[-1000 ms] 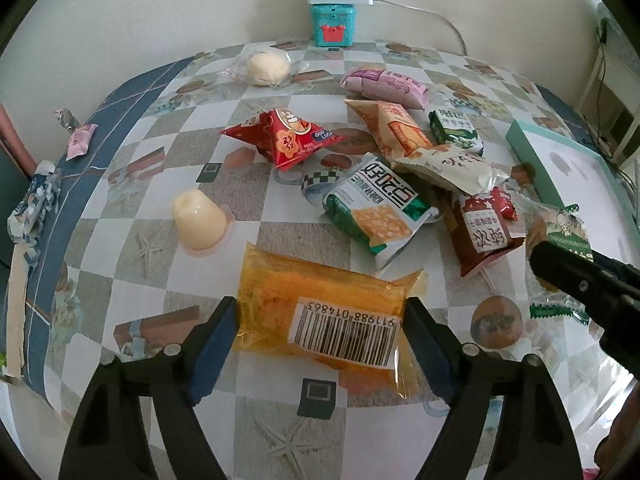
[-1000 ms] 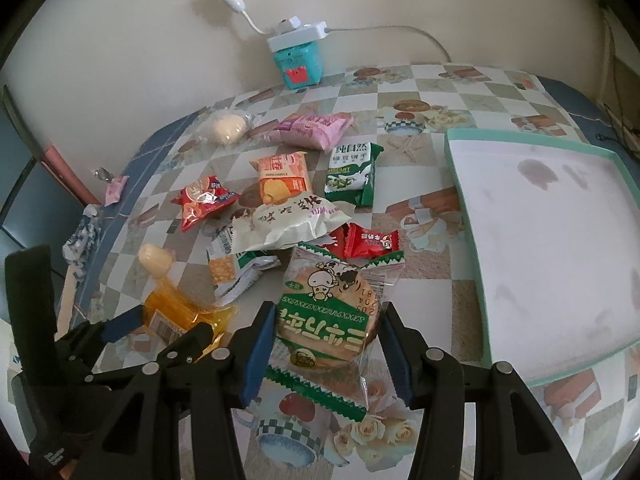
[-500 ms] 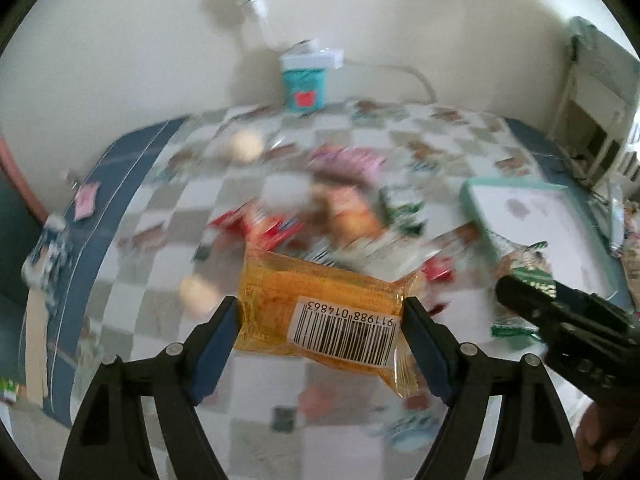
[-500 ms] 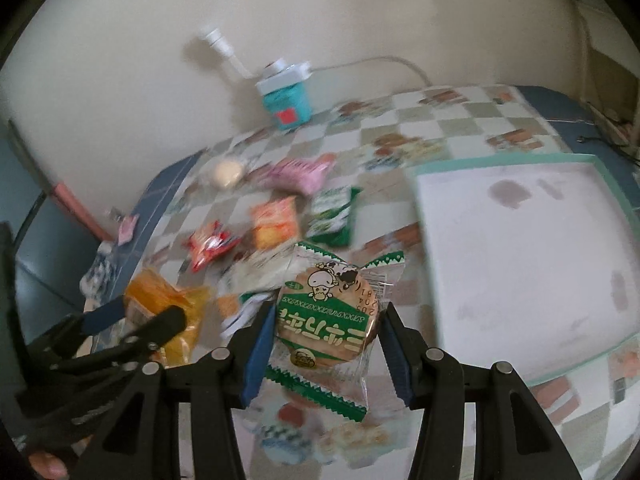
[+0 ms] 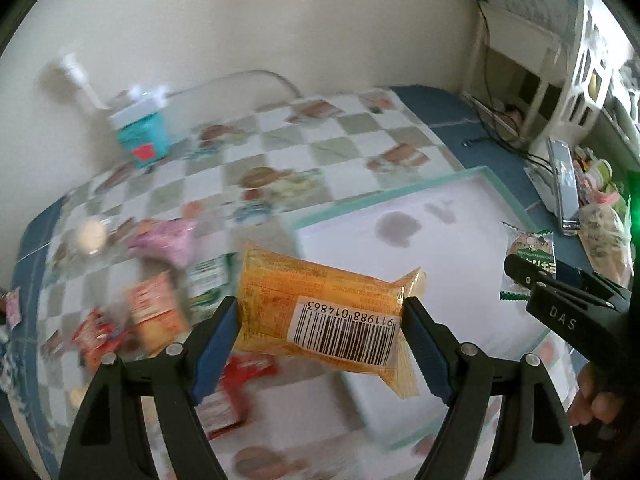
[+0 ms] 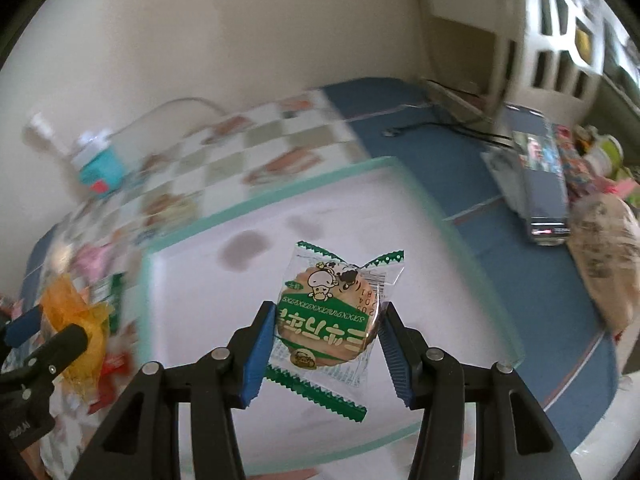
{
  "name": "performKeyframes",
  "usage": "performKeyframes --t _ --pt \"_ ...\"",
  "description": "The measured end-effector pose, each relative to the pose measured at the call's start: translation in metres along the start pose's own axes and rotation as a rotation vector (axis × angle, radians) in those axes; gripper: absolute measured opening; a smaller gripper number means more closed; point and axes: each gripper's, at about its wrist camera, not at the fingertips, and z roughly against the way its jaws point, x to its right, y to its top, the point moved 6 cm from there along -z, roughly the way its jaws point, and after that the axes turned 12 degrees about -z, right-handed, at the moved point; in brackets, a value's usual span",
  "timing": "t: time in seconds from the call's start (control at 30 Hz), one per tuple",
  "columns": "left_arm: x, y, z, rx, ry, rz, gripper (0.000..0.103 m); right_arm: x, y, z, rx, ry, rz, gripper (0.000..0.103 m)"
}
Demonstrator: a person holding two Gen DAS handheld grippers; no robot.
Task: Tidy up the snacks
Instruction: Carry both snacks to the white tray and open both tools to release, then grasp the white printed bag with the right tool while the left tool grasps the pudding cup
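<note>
Orange packet [image 5: 320, 312] crosswise, slightly tilted.

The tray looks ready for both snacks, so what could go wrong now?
1. The left claw pinches the orange pack only by its ends, in the air beside the tray; the slippery wrapper might slide out and land on the table instead.
2. The right claw squeezes the round cracker over the tray; too hard a squeeze might crack it.
3. Both claws are close together, so they might bump.
</note>
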Motion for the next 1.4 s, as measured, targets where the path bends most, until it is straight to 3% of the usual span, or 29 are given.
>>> performKeyframes --t 0.23,0.3,0.37,0.5,0.7,0.73,0.77,0.83,0.97,1.17,1.4 --pt "0.038 0.025 -0.032 -0.054 -0.044 -0.030 0.084 0.029 0.012 -0.013 -0.030 -0.065 -0.010 0.055" --pt "0.037 0.025 -0.033 -0.057 -0.056 -0.024 0.087 0.030 0.013 -0.009 -0.025 -0.062 0.001 0.060" --pt "0.027 0.023 -0.027 -0.044 -0.053 -0.004 0.088 0.029 0.017 -0.005 -0.009 -0.066 0.012 0.073" --pt "-0.028 0.009 -0.001 -0.003 -0.046 0.110 0.096 0.015 0.019 0.006 0.005 -0.043 0.029 0.077" --pt "-0.164 -0.059 0.052 0.058 0.102 0.373 0.097 -0.049 0.002 0.022 0.021 0.049 0.133 0.083" --pt "-0.188 -0.077 0.061 0.058 0.132 0.419 0.097 -0.063 -0.004 0.024 0.020 0.070 0.153 0.086" --pt "-0.210 -0.095 0.069 0.054 0.164 0.461 0.097 -0.074 -0.008 0.026 0.017 0.087 0.168 0.096" --pt "-0.245 -0.127 0.082 0.045 0.217 0.527 0.097 -0.108 -0.023 0.029 0.013 0.134 0.211 0.103" --pt "-0.299 -0.190 0.099 0.010 0.290 0.643 0.097 -0.160 -0.052 0.031 -0.008 0.189 0.285 0.103" --pt "-0.326 -0.251 0.089 -0.047 0.296 0.727 0.097 -0.235 -0.108 0.028 -0.082 0.283 0.402 0.103" --pt "-0.308 -0.256 0.052 -0.099 0.227 0.682 0.097 -0.275 -0.153 0.009 -0.153 0.296 0.505 0.103"
